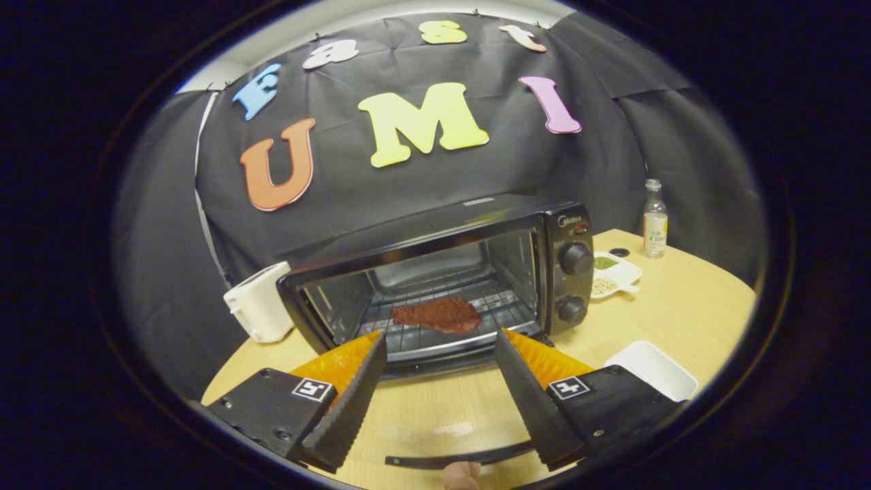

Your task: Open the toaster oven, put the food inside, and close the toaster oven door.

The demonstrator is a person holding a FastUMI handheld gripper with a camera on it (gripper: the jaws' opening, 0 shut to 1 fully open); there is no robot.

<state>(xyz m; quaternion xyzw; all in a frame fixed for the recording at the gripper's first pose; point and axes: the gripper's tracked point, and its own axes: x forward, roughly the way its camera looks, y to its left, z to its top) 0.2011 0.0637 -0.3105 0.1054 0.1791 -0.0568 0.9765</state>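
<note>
Tongs (439,344) spread wide, empty — steak (436,315) inside the toaster oven (442,279) on a pale wooden table (687,306)

Glossy black toaster oven (435,272), metal wire rack (435,320), seemingly wood-grain table (680,313)

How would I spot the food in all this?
Find the black toaster oven on the wooden table, just beyond the open hand-held gripper. On its wire rack lies a flat reddish-brown steak, the only thing inside.
</note>
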